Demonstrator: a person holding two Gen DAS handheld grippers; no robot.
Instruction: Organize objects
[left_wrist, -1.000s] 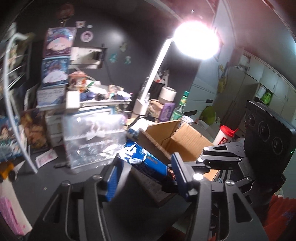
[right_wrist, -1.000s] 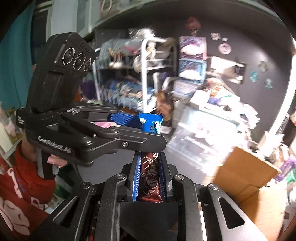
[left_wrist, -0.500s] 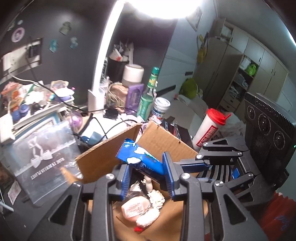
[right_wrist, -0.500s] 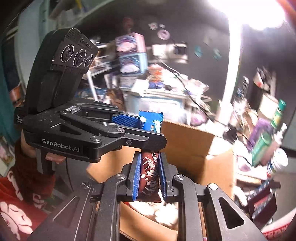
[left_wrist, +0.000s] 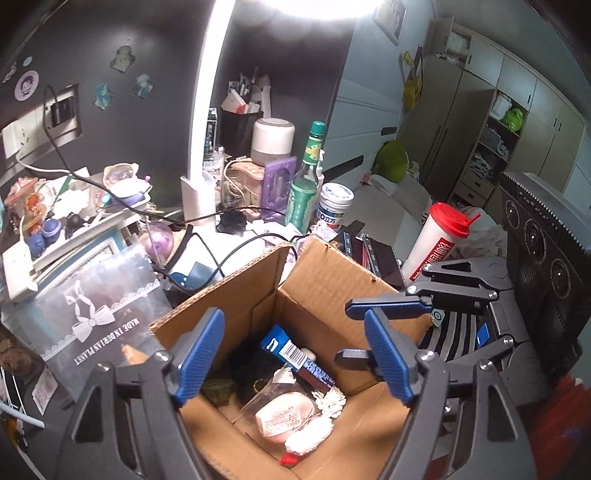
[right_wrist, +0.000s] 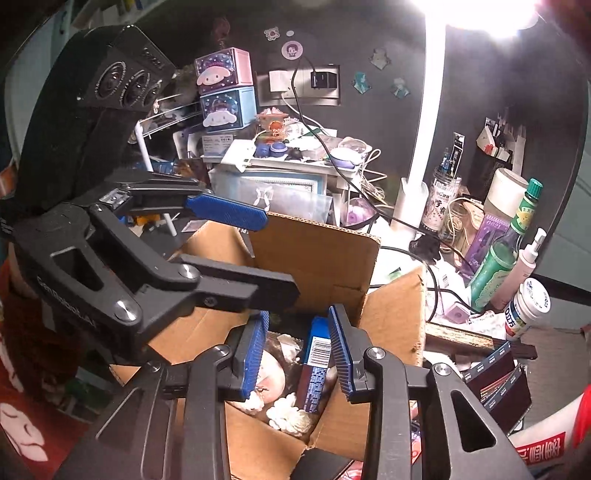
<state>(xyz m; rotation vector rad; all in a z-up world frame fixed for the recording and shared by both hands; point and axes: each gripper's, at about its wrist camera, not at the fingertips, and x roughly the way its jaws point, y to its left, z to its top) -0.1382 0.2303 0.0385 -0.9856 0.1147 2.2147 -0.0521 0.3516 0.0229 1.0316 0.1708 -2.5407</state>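
An open cardboard box stands on the cluttered desk and also shows in the right wrist view. Inside lie a blue snack packet, a wrapped pink bun and white puffy bits. The blue packet also shows in the right wrist view. My left gripper is open and empty above the box. My right gripper is open and empty over the box, beside the left one. The right gripper's blue pads show in the left wrist view.
Behind the box stand a white lamp post, a green bottle, a white jar and a red-capped cup. A clear bag with a bow lies left. Cables cross the desk. Dark boxes sit at right.
Both grippers have opened over the box. The blue packet dropped from the left one into the box; the dark red packet has left the right one.
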